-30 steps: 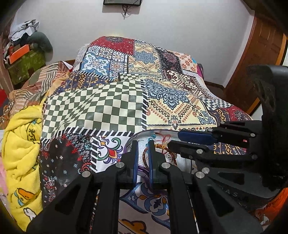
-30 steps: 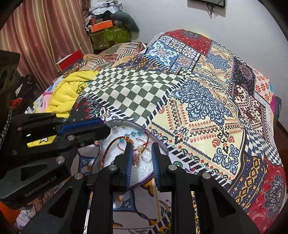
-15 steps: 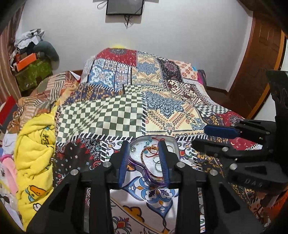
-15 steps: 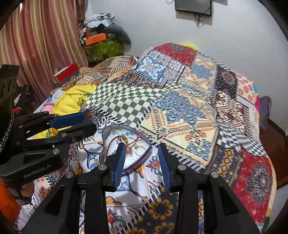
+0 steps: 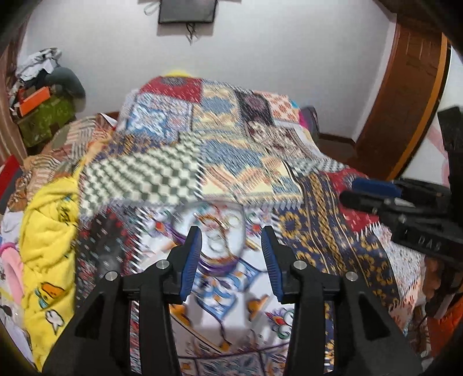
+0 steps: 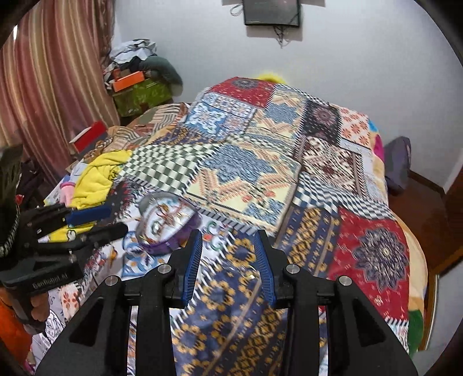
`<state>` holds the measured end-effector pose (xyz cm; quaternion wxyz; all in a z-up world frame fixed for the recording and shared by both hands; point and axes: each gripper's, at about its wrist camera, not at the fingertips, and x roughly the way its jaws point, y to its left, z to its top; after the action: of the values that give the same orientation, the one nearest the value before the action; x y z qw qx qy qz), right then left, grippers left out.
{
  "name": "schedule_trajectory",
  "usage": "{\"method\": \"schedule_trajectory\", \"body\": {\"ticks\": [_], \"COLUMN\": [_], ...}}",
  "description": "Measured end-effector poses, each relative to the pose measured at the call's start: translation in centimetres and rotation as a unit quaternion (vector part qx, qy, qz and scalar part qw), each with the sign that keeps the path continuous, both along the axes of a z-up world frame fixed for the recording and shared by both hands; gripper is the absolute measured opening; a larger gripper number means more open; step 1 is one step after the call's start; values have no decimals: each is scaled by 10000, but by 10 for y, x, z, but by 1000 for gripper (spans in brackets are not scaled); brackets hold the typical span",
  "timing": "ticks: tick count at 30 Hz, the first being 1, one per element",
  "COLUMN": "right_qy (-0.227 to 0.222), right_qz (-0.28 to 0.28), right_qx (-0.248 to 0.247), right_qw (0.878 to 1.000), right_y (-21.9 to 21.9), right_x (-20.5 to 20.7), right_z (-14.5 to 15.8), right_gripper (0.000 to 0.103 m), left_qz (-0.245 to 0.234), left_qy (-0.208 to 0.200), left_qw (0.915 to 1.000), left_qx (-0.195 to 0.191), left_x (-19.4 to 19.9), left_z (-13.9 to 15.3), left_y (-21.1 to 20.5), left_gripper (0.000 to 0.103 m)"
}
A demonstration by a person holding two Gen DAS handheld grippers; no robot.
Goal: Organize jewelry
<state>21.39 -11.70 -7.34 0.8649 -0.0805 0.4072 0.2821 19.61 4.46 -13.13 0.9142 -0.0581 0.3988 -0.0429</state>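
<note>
- patchwork bedspread (image 5: pixel 179 173) in many colours is seen covering the bed; much of it is blurred in the left wrist view.
- clear shallow tray (image 6: pixel 166 222) with a purple rim is shown lying on the bedspread, holding tangled jewelry (image 5: pixel 221 228): rings and beaded strands, too blurred to be told apart.
- left gripper (image 5: pixel 230 260) is held above the tray's near side, jaws spread wide, nothing between the blue pads (image 5: pixel 191 260).
- right gripper (image 6: pixel 228 263) is held over the navy and gold patch to the right of the tray, apart from it, jaws wide and empty.
- yellow blanket (image 5: pixel 46 231) is bunched at the left edge of the bed.
- dark screen (image 6: pixel 270 11) is mounted on the white wall.
</note>
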Motion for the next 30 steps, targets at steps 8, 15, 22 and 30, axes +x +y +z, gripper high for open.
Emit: {"method": "schedule_trajectory", "body": {"ticks": [8, 15, 22, 30], "right_qy": [415, 919, 1203, 1080], "right_qz": [-175, -43, 155, 353], "right_qx": [-138, -232, -336, -544], "right_qw": [9989, 9955, 9920, 9920], "right_y": [-30, -30, -13, -1], "right_x": [1, 12, 31, 32], "right_z": [-31, -68, -95, -104], "right_gripper": [34, 34, 34, 34], "left_qz": [-373, -584, -648, -549], "left_qy": [401, 705, 824, 916], "left_qw": [9985, 9956, 9942, 9935], "left_qx": [-87, -191, -250, -397], "left_x": [3, 15, 23, 30], "left_z": [-32, -60, -74, -87], "left_y": [-43, -61, -63, -52], "left_gripper": [42, 42, 36, 33]}}
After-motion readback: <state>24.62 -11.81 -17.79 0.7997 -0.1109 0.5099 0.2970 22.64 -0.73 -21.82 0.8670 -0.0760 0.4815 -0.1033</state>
